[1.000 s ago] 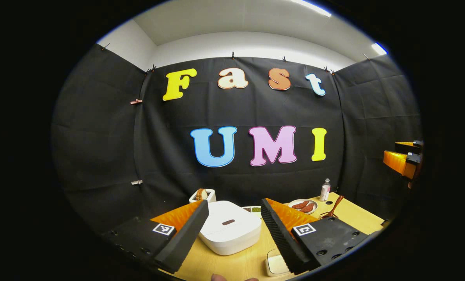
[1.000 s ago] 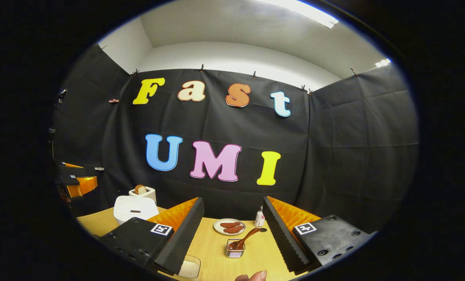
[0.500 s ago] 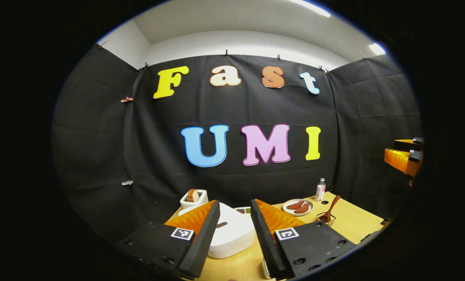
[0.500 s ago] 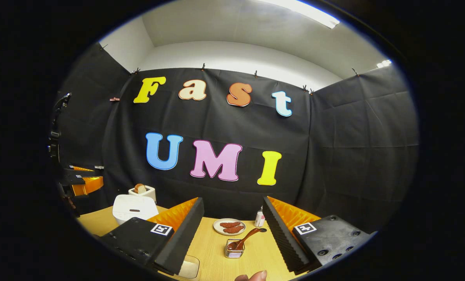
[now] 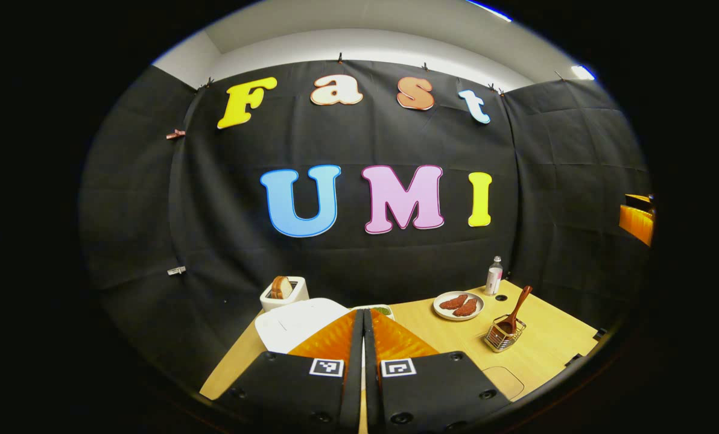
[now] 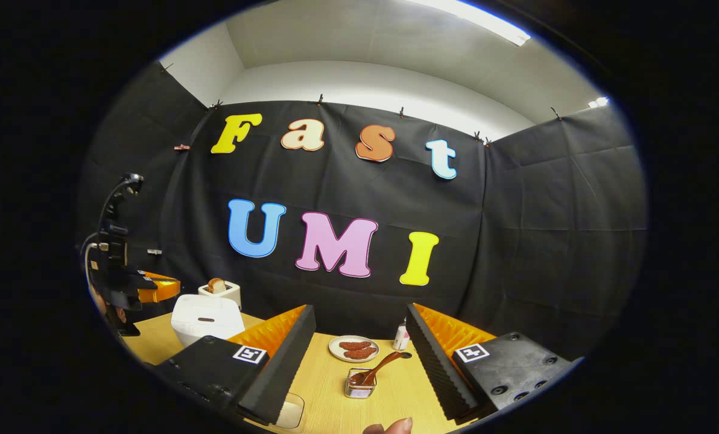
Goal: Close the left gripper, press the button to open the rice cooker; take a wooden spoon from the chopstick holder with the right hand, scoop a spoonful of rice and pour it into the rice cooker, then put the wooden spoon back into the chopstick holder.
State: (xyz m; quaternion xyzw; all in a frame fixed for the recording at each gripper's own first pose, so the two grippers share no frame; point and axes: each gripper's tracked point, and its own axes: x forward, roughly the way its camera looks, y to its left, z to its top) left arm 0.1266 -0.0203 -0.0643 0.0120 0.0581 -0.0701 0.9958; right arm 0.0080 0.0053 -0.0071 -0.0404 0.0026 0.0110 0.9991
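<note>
The left gripper [image 5: 362, 337] has two long wedge-shaped fingers [image 5: 335, 343] with ribbed outer flanks, each running back into a flat dark mounting block. Each block bears a small square black-and-white marker just behind its finger, and round screw heads along the rear edge. The right gripper [image 6: 359, 349] is built alike: ridged, saw-toothed inner faces on its fingers [image 6: 287, 355], a square marker on each block, and screws at the corners. A fingertip [image 6: 395, 427] of the person shows below the fingers.
</note>
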